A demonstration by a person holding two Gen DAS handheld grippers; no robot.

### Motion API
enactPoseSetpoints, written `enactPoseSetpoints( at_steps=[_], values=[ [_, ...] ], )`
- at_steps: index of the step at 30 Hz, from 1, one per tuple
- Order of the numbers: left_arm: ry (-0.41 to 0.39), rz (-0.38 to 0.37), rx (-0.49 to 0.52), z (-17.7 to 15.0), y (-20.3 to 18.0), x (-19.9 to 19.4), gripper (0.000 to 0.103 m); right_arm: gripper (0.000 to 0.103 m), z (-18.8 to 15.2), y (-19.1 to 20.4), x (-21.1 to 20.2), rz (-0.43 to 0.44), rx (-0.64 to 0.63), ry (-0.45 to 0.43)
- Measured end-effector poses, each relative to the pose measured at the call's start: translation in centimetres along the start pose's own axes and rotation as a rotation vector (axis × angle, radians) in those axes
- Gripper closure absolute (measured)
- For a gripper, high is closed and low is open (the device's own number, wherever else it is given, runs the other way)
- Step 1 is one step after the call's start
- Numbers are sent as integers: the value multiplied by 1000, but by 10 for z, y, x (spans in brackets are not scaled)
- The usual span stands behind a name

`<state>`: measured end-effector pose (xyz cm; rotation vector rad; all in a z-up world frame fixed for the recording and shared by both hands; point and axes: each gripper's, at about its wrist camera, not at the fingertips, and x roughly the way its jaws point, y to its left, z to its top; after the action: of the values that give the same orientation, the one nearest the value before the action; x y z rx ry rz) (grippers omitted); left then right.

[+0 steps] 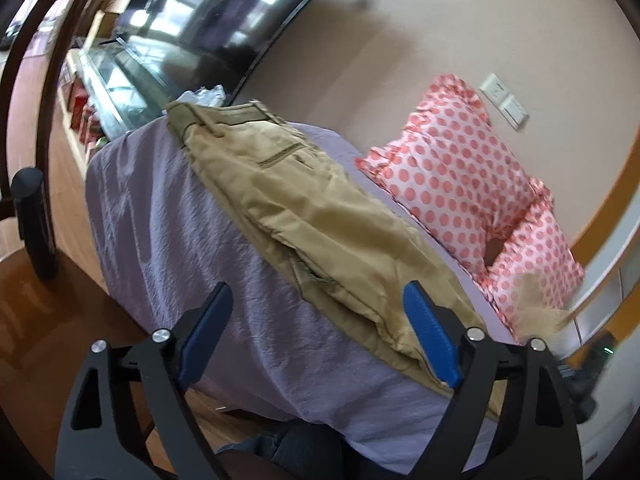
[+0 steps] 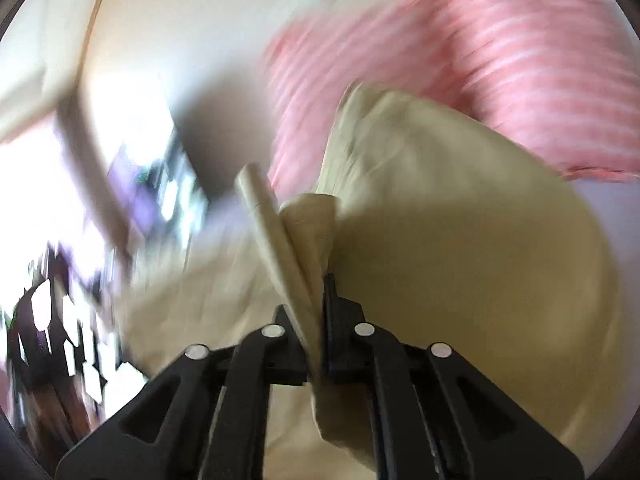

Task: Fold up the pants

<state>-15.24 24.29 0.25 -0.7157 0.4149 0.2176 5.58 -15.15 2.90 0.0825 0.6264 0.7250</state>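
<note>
Khaki pants (image 1: 304, 208) lie lengthwise on a bed with a purple sheet (image 1: 168, 216), waistband at the far end, folded leg over leg. My left gripper (image 1: 316, 304) is open, hovering above the near part of the pants, empty. In the blurred right wrist view my right gripper (image 2: 310, 300) is shut on a bunched fold of the pants (image 2: 460, 260) and holds it lifted.
Two pink polka-dot pillows (image 1: 460, 168) lie on the bed to the right of the pants, against the wall. A TV (image 1: 208, 12) and a glass cabinet (image 1: 116, 88) stand beyond the bed's far end. A dark chair (image 1: 32, 216) is at the left on the wooden floor.
</note>
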Motion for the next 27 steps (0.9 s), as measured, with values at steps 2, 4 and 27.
enactPoseSetpoints(
  at_steps=[2, 4, 27],
  values=[
    [21, -17, 45, 0, -4, 2, 11, 81, -20, 32, 31, -4, -117, 147],
    [41, -21, 76, -1, -6, 7, 9, 36, -32, 49, 26, -10, -179, 130],
    [40, 6, -112, 86, 14, 68, 15, 8, -31, 7, -5, 23, 39, 38]
  ],
)
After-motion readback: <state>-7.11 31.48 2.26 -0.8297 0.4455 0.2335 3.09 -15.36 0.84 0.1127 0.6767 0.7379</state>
